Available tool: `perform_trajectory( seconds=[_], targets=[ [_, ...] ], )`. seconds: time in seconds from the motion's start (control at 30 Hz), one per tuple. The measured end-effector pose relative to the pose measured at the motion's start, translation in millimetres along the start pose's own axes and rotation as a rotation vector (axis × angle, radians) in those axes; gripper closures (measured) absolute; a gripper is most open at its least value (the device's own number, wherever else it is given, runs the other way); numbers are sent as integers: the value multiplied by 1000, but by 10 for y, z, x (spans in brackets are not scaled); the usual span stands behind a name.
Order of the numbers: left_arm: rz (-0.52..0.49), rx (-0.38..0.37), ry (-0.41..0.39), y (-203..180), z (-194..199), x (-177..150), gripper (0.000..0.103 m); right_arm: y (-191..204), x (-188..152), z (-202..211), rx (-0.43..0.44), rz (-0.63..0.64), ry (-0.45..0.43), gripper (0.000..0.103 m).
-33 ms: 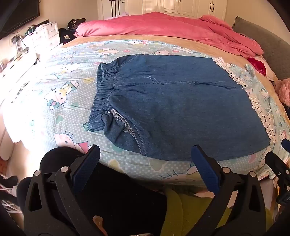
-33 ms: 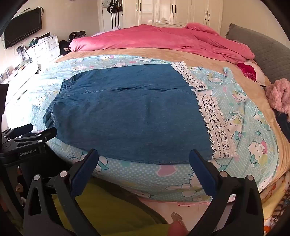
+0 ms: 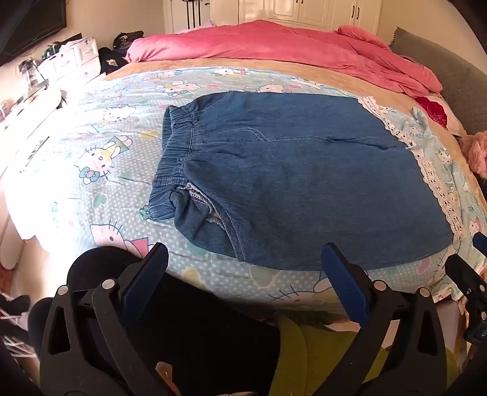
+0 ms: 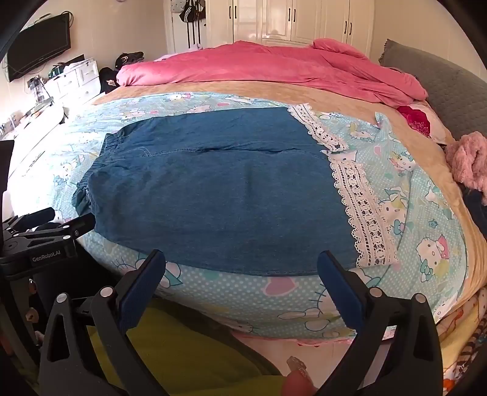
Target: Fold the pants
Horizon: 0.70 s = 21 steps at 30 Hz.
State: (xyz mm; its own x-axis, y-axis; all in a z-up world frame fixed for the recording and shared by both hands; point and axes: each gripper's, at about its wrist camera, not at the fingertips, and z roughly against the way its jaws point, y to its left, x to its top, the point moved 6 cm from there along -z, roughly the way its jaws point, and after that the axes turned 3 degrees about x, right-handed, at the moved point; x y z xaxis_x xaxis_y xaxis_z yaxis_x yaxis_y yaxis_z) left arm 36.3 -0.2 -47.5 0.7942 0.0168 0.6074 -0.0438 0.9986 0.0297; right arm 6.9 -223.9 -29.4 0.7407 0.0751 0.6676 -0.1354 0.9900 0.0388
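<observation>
Fingers (image 3: 344,283) of left gripper (image 3: 240,283) spread wide, nothing between them, hanging off the bed's near edge just short of the pants (image 3: 304,182). Same on the right gripper (image 4: 240,283): fingers (image 4: 338,286) fully apart, empty, near the hem side. Pants lying flat across the bed (image 4: 243,301), waistband (image 3: 173,152) to the left, lace hem (image 4: 362,210) to the right, near edge close to the mattress rim; apparently already doubled leg on leg, with a bunched flap by the waistband at the near-left corner. Likely next: bring one end over the other. Best done by dropping each gripper onto a corner of the same end, pinching all layers rather than the top one alone, lifting just clear of the bed, carrying level so edges meet square. Worth flattening the bunched flap first, else a lump gets folded in. Farther off, pink duvet (image 4: 274,70), then wardrobe (image 4: 292,21).
</observation>
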Motion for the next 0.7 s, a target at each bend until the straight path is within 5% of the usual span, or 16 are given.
perform_trajectory(
  seconds=[0.7],
  targets=[
    [-20,-23,-8,-84,45,-16,8,38,-19,-23,2,8,16,4]
  ],
)
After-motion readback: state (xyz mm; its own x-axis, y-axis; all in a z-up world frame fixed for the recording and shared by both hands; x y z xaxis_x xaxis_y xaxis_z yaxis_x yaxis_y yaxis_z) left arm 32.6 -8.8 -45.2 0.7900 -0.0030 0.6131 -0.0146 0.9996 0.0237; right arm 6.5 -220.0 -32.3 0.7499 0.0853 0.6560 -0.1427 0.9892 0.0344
